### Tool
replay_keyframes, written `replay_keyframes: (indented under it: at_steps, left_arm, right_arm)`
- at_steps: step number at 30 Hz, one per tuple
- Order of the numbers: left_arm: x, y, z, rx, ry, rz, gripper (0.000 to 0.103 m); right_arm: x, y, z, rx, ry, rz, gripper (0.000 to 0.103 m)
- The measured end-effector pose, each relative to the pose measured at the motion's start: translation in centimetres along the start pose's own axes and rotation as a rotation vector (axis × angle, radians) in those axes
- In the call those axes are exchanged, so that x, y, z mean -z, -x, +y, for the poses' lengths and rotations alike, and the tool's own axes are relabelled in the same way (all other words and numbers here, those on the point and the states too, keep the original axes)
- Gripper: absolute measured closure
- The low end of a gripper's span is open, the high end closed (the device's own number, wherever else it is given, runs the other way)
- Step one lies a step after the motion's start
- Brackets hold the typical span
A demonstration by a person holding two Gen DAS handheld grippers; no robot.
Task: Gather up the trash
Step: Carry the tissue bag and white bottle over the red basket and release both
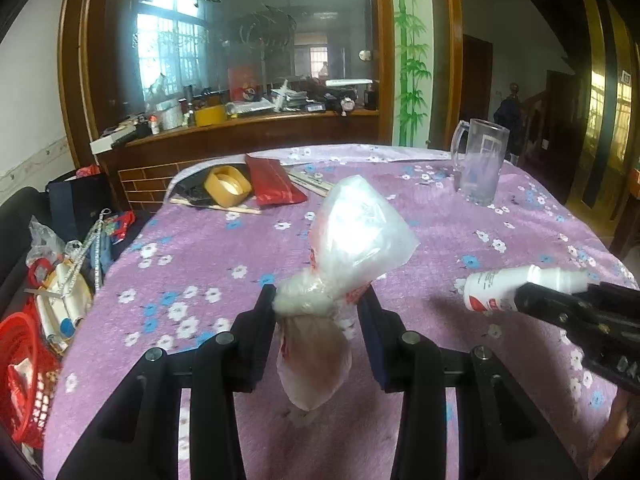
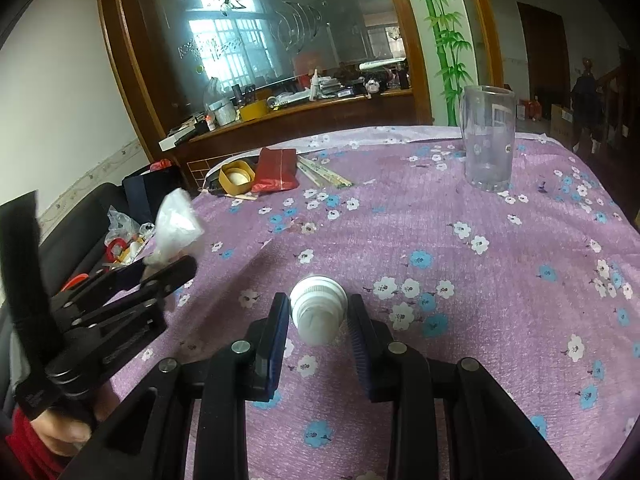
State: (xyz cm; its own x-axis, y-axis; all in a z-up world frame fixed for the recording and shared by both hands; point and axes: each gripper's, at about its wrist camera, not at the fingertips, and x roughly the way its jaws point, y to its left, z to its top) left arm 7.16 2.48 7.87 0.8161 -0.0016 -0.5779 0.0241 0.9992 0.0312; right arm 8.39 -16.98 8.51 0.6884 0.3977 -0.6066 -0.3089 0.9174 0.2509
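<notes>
My left gripper (image 1: 318,300) is shut on a crumpled clear plastic bag (image 1: 360,236) with red print, held above the purple flowered tablecloth (image 1: 200,248); the bag bulges upward and hangs down between the jaws. My right gripper (image 2: 318,312) is shut on a small white plastic bottle (image 2: 317,312), seen end-on with its ribbed cap toward the camera. In the left wrist view the same bottle (image 1: 504,286) juts left out of the right gripper (image 1: 532,298) at the right edge. In the right wrist view the left gripper (image 2: 168,268) with the bag (image 2: 176,224) is at the left.
A glass mug (image 1: 478,162) stands at the table's far right. A yellow tape roll (image 1: 228,186), a red pouch (image 1: 274,180) and chopsticks (image 2: 324,174) lie at the far edge. A red basket (image 1: 24,364) of clutter sits on a dark sofa left of the table.
</notes>
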Motion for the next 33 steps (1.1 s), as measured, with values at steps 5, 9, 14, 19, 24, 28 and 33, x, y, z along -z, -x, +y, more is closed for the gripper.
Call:
replay_keyframes:
  at_steps: [5, 9, 14, 19, 24, 28, 33]
  left_arm:
    - [0.6, 3.0, 3.0, -0.031, 0.029, -0.007, 0.064]
    - [1.2, 5.9, 6.9, -0.071, 0.071, -0.027, 0.064]
    - [2.7, 9.8, 12.9, -0.139, 0.139, -0.055, 0.063]
    - [5.2, 12.9, 20.0, -0.221, 0.236, -0.053, 0.063]
    - [8.2, 14.7, 27.5, -0.314, 0.34, -0.038, 0.063]
    - [10.6, 14.8, 32.4, -0.361, 0.424, -0.011, 0.063]
    - [12.7, 14.8, 36.1, -0.389, 0.478, 0.009, 0.063]
  right_arm:
    - [-0.1, 0.1, 2.7, -0.047, 0.017, 0.016, 0.071]
    - [-0.1, 0.0, 5.8, -0.111, 0.024, 0.033, 0.07]
    - [-0.5, -0.2, 12.6, -0.198, 0.091, 0.048, 0.07]
    - [-0.5, -1.1, 20.4, -0.288, 0.183, 0.073, 0.07]
    - [0.0, -3.0, 28.6, -0.38, 0.258, 0.115, 0.07]
    - [0.5, -5.2, 34.7, -0.433, 0.31, 0.146, 0.07]
    - [1.0, -8.3, 40.8, -0.47, 0.351, 0.184, 0.07]
